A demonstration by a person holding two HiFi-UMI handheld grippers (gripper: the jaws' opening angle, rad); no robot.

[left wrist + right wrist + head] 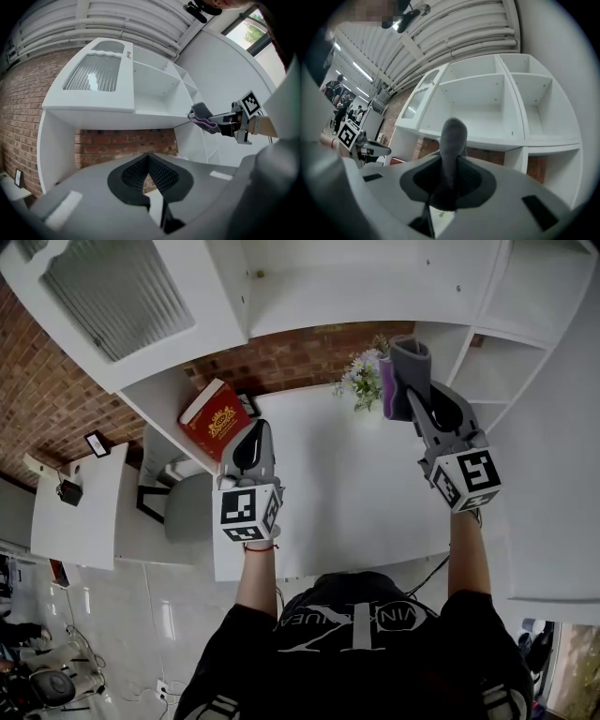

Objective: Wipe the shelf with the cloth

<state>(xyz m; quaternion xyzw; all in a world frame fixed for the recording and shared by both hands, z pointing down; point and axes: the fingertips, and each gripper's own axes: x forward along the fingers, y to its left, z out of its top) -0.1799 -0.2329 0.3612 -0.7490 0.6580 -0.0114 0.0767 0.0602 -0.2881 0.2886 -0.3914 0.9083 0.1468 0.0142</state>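
The right hand-held gripper (pixel 449 157) pinches the grey cloth (pixel 453 133), its length pointing straight out toward the white shelf (pixel 497 133). The left hand-held gripper (pixel 149 161) is closed, empty. The red book (pixel 217 418) has an unreadable title.

The scene is seen from the person's head, steeply downward, past the left gripper (pixel 251 439) and right gripper (pixel 419 395) onto the white desk (pixel 356 484) and shelf unit (pixel 375 282). Each gripper view is taken close behind its own jaws, tilted up at that shelf unit, which is shared by all three; the cloth (pixel 452 136) is centred in the right one.
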